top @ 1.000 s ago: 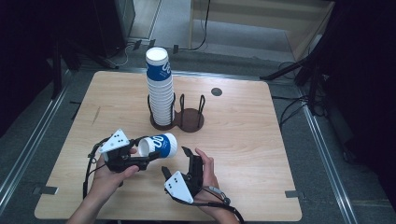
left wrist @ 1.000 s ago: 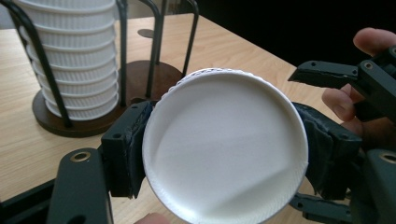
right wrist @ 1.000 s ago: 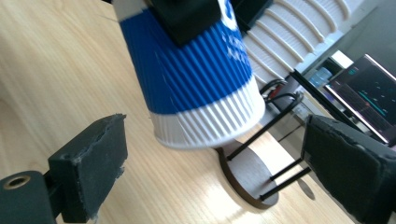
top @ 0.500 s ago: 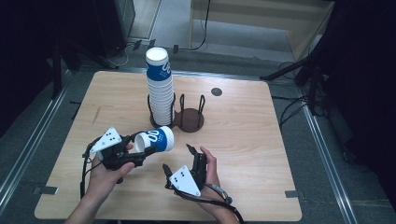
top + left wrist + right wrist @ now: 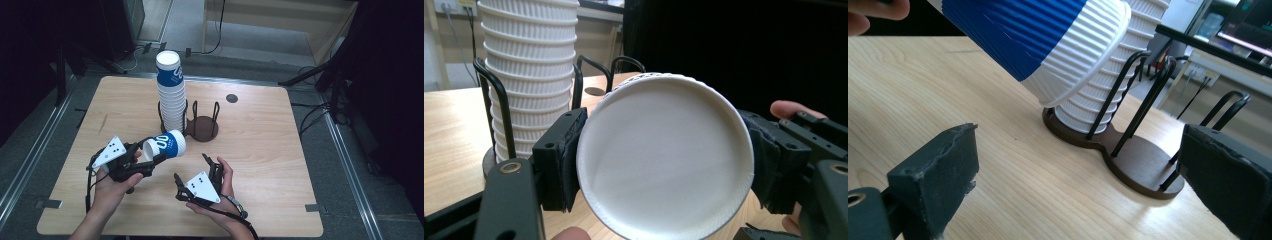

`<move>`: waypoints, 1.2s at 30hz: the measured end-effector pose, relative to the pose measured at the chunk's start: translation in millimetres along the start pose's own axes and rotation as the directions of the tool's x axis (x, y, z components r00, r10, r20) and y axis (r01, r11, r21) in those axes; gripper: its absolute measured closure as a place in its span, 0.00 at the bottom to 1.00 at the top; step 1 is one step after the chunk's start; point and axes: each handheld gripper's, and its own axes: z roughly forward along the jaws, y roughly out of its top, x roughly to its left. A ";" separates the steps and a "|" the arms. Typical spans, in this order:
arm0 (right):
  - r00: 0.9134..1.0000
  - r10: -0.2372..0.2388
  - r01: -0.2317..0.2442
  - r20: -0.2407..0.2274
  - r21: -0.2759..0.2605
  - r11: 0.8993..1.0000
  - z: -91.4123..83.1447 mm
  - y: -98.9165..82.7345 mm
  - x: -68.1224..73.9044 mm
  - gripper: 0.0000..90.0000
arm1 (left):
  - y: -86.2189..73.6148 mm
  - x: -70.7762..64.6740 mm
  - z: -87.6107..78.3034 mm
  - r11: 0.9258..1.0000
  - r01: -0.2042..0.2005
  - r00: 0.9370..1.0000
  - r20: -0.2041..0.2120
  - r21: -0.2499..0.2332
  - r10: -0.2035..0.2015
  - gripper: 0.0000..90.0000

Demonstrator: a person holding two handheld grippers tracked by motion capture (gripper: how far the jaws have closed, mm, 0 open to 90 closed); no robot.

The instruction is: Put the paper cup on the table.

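While the right gripper sits low at the near edge of the table, its jaws have just been opening and stand spread with nothing between them; beside it the left gripper pinches a blue-and-white paper cup on its side, held off the wood; beyond stands the tall cup stack in the dark wire rack.

We hold black grippers: the left gripper and right gripper carry grey dotted triangular plates, trailing black cables toward six o'clock.
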 end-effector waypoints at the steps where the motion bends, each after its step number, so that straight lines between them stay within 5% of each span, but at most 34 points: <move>1: 1.000 0.016 -0.016 -0.001 0.004 1.000 -0.1 0.3 0.0 0.04 | 0.0 0.0 0.0 1.000 0.000 1.000 0.000 0.000 0.000 0.31; 11: 0.994 0.105 -0.105 0.036 -0.025 0.994 -0.4 13.1 -7.9 0.04 | -3.6 0.4 1.3 0.999 0.009 1.000 0.003 -0.053 -0.009 0.31; 14: 0.982 0.175 -0.172 0.064 -0.052 0.984 -0.8 19.0 -9.8 0.06 | -3.6 0.7 0.6 0.998 0.013 1.000 0.004 -0.067 -0.013 0.31; 23: 0.962 0.259 -0.255 0.085 -0.059 0.965 -2.7 28.7 -1.9 0.06 | -2.5 2.2 -1.3 0.995 0.008 1.000 0.001 -0.095 -0.008 0.31; 24: 0.950 0.300 -0.295 0.086 -0.067 0.953 -2.6 30.0 -1.2 0.06 | -2.7 2.8 -1.2 0.996 0.011 1.000 0.004 -0.091 -0.011 0.31; 25: 0.950 0.300 -0.295 0.086 -0.067 0.953 -2.6 30.0 -1.2 0.06 | -2.7 2.8 -1.2 0.996 0.011 1.000 0.004 -0.091 -0.011 0.31; 26: 0.931 0.354 -0.349 0.087 -0.073 0.934 -2.2 30.1 -1.1 0.07 | -3.1 3.2 -0.9 0.995 0.010 1.000 0.002 -0.095 -0.010 0.31; 27: 0.931 0.354 -0.349 0.087 -0.073 0.934 -2.2 30.1 -1.1 0.07 | -3.1 3.2 -0.9 0.995 0.010 1.000 0.002 -0.095 -0.010 0.31; 28: 0.905 0.418 -0.413 0.080 -0.081 0.907 -1.9 29.8 -1.6 0.08 | -3.4 3.6 -0.7 0.995 0.012 1.000 0.004 -0.098 -0.012 0.31; 29: 0.905 0.418 -0.413 0.080 -0.081 0.907 -1.9 29.8 -1.6 0.08 | -3.4 3.6 -0.7 0.995 0.012 1.000 0.004 -0.098 -0.012 0.31; 30: 0.879 0.472 -0.467 0.066 -0.082 0.881 -2.2 29.9 -1.7 0.10 | -3.7 3.5 -0.3 0.995 0.012 1.000 0.006 -0.102 -0.012 0.31; 31: 0.879 0.472 -0.467 0.066 -0.082 0.881 -2.2 29.9 -1.7 0.10 | -3.7 3.5 -0.3 0.995 0.012 1.000 0.006 -0.102 -0.012 0.31; 36: 0.833 0.552 -0.547 0.046 -0.083 0.833 0.6 32.6 3.2 0.11 | -5.0 2.5 1.1 0.994 0.009 1.000 0.013 -0.107 -0.008 0.31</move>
